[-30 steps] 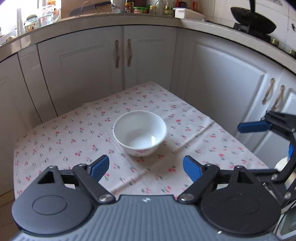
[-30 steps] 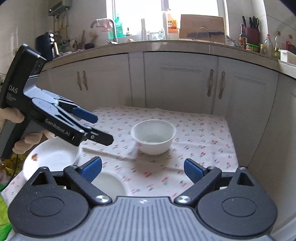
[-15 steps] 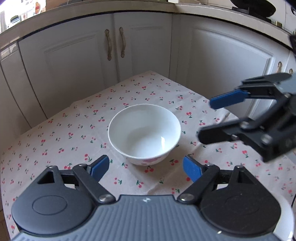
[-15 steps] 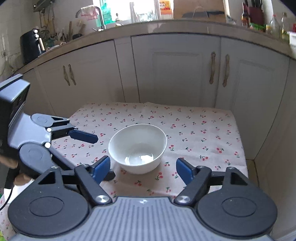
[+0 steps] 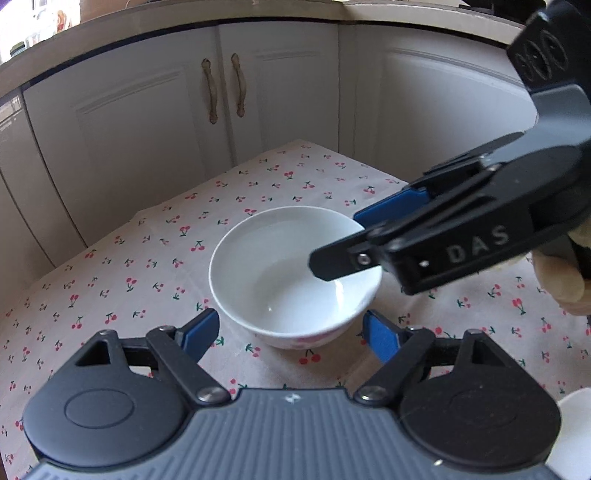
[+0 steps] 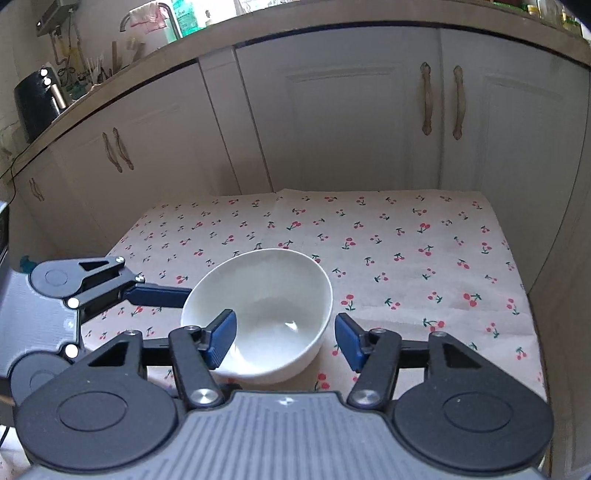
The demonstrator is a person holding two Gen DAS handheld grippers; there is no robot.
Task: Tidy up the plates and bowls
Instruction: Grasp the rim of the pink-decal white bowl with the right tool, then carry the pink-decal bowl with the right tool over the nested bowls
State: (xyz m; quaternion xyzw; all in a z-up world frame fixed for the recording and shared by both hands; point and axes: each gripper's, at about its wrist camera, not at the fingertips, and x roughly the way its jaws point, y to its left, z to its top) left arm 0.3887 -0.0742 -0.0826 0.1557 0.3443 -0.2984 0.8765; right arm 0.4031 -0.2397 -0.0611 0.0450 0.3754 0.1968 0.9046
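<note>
The right gripper (image 6: 284, 338) is closing on the white ceramic bowl's (image 6: 258, 314) rim at 5 o'clock, one finger inside, to lift it; the left gripper (image 5: 291, 334), jaws apart and narrowing, waits at 6 o'clock.

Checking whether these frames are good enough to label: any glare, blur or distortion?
Left wrist: sharp; fisheye bends the counter edge; a small glint inside the bowl; window corner blown out. Right wrist: sharp too, cabinets bowed, a similar glint in the bowl, soft shadows on the cloth.
</note>
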